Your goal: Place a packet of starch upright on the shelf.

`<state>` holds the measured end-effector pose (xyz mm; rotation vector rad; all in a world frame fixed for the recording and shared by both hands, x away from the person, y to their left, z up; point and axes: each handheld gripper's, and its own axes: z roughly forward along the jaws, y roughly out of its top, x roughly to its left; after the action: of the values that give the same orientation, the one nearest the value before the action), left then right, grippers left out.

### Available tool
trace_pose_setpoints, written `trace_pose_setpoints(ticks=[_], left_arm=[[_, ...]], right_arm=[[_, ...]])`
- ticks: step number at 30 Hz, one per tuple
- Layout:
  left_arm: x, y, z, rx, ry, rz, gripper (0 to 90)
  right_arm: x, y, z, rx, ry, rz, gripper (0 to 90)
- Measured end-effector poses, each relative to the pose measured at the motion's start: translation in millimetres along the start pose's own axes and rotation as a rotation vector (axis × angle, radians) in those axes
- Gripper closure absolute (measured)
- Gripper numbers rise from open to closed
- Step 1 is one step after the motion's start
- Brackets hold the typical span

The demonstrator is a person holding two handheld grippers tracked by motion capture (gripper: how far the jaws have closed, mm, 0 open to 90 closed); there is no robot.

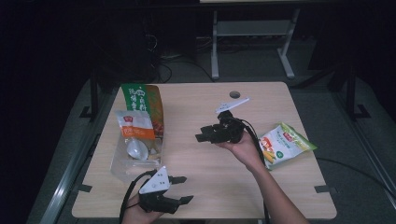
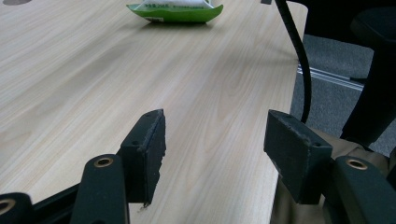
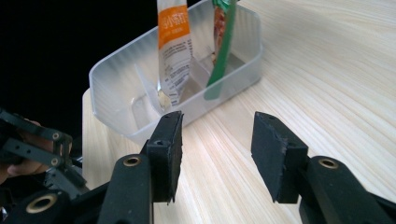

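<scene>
A: Start at the left. What is in the bin [image 1: 122, 164]?

B: A clear plastic bin with thin dividers. An orange-and-white packet [image 1: 134, 125] and a green packet [image 1: 145, 105] stand in it, leaning on the far wall, and I think there is a white spoon [image 1: 136, 148] in there too, though the high view is too dim to be sure.

A: And the left hand-held gripper [image 1: 183, 189]?

B: It sits at the near edge, just right of the bin. Its jaws are well apart with nothing between them, only bare wood.

A: The right one?

B: The right hand-held gripper [image 1: 201, 136] is mid-table, pointing toward the bin. Its jaws stand parted and empty, and nothing touches the pads [image 3: 169, 140].

A: So what is left to pick up?

B: The snack bag [image 1: 284, 144] at the right edge, well apart from both grippers. It is green and white, lying flat.

A: How will it handle?

B: Light, I judge, puffed and soft, with slick film that crumples. Pinching the body could crush what is inside. I would take a flat sealed end, where the film is double.

A: The surface?

B: The table [image 1: 261, 107] is pale wood laminate, smooth, so the bag may slide when nudged. The room is dark, with a second table's legs [image 1: 215, 46] and cables on the floor behind.
</scene>
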<state>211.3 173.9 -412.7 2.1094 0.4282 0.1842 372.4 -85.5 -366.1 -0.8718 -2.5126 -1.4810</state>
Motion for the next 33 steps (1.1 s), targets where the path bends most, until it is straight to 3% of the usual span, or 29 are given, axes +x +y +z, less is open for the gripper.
trace_pose_setpoints(ticks=[33], left_arm=[[0.3,0.6,2.6,-0.008,0.003,-0.011,37.5]], right_arm=[[-24.6,-53.0,-75.6,-0.033,-0.12,0.089,46.7]])
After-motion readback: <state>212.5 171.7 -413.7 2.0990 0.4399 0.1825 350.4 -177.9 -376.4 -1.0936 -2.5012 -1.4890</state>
